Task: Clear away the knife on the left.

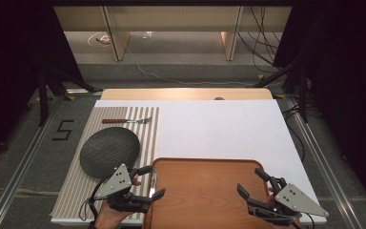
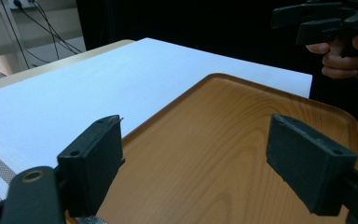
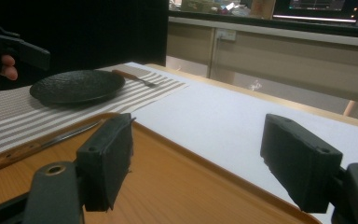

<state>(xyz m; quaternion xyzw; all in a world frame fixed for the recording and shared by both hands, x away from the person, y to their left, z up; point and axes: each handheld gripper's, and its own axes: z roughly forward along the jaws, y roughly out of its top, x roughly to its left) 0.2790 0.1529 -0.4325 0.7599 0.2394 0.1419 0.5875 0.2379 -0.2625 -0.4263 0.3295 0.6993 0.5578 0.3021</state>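
Note:
A wooden tray (image 1: pixel 205 195) lies at the near edge of the white table cover (image 1: pixel 219 126). My left gripper (image 1: pixel 156 180) is open, its jaws straddling the tray's left rim, where a knife (image 1: pixel 152 183) lies. In the left gripper view the jaws of that gripper (image 2: pixel 196 158) stand wide apart over the bare tray (image 2: pixel 242 121). Over the tray's right part, my right gripper (image 1: pixel 249 179) is open and holds nothing. A black plate (image 1: pixel 109 151) rests on a striped placemat (image 1: pixel 76 186), with a wooden-handled fork (image 1: pixel 126 120) beyond it.
The right gripper view looks across the tray (image 3: pixel 168 186) to the knife (image 3: pixel 67 135), the plate (image 3: pixel 77 86) and the fork (image 3: pixel 133 77). Bare white cover stretches behind the tray and to its right. Stands and cables surround the table.

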